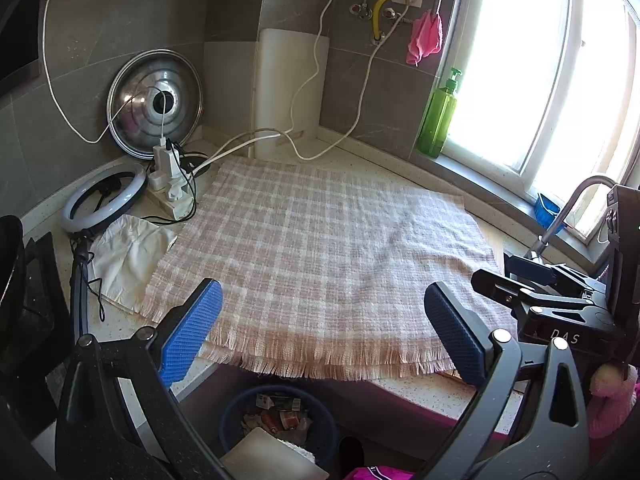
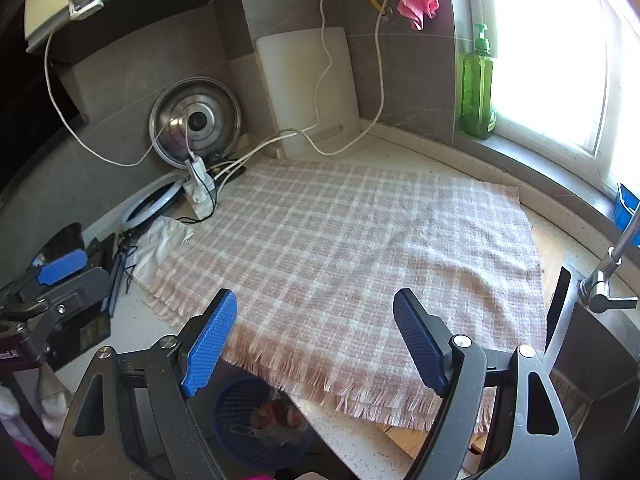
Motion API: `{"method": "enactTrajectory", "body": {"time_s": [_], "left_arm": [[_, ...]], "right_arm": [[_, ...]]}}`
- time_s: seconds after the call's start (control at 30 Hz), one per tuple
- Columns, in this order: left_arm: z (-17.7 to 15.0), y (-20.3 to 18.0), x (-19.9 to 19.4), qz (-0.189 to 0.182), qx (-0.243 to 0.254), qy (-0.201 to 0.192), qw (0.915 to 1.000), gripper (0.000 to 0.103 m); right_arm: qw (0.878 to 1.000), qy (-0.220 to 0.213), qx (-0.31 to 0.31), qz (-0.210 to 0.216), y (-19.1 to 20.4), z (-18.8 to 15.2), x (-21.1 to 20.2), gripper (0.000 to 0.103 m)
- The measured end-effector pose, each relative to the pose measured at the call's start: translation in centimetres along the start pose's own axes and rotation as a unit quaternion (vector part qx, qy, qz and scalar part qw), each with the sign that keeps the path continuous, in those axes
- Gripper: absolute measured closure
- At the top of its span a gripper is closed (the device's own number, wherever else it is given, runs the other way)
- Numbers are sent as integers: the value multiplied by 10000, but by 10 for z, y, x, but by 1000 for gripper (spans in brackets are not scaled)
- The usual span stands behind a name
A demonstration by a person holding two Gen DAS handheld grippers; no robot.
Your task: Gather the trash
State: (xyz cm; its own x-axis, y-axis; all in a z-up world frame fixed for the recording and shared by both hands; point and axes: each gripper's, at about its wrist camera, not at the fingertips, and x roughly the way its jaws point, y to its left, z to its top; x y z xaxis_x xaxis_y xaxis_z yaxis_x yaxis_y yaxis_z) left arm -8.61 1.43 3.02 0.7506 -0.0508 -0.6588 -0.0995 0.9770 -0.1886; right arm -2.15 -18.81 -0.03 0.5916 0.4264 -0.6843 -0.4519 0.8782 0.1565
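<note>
Collection apparently finished: plaid cloth [image 1: 320, 248] bare, wrappers in blue bin [image 1: 280, 424] below counter's front edge. Left gripper [image 1: 324, 332], right gripper [image 2: 316, 340] wide open, empty. Next: check for leftovers.

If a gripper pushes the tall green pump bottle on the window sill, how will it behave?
The tall green pump bottle would probably tip rather than slide, being tall and narrow. Its clear plastic looks smooth, so possibly slippery. Likely not fragile.
</note>
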Motion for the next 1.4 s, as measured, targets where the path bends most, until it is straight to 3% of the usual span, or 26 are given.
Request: {"method": "enactTrajectory", "body": {"time_s": [1.4], "left_arm": [[2, -8, 3, 157, -5, 62, 9999, 0]], "right_arm": [[9997, 68, 215, -56, 0, -8, 3, 23]]}}
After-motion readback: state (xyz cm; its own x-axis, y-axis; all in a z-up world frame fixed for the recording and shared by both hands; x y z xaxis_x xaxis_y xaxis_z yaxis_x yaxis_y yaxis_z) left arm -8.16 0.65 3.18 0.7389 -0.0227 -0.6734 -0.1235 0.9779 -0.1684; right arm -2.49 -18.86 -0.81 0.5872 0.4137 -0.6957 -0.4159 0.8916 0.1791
